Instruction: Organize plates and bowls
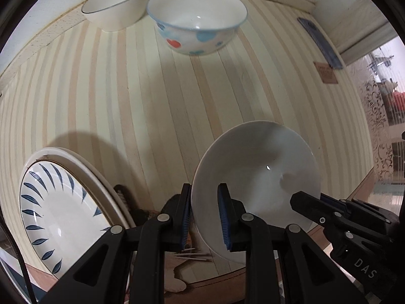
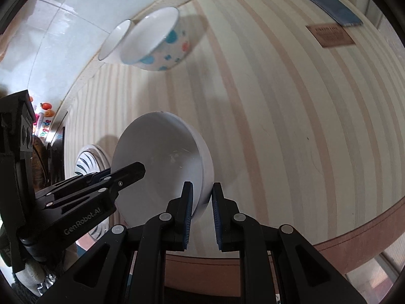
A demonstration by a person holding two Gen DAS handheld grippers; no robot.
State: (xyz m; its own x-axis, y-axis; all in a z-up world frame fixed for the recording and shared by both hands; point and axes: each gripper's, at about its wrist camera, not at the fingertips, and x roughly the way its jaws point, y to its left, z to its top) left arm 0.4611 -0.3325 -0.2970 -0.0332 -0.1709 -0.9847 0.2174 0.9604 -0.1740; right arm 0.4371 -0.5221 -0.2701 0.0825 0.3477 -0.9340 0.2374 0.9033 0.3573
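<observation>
A plain white bowl [image 1: 255, 177] is held near the front edge of the striped table, gripped on opposite sides of its rim. My left gripper [image 1: 205, 200] is shut on its left rim, and my right gripper [image 2: 201, 200] is shut on its right rim [image 2: 202, 167]. The right gripper also shows in the left wrist view [image 1: 311, 205], and the left gripper in the right wrist view [image 2: 126, 172]. A blue-leaf patterned plate [image 1: 60, 210] lies on a white plate at the front left. A heart-dotted bowl [image 1: 200, 20] and a white bowl with a dark rim [image 1: 119, 2] stand at the back.
A blue phone [image 2: 326, 2] and a brown label [image 2: 329, 35] lie at the table's far right. A white tiled wall [image 2: 50, 20] runs behind the back bowls. The table's brown front edge [image 2: 354, 238] curves close below the grippers.
</observation>
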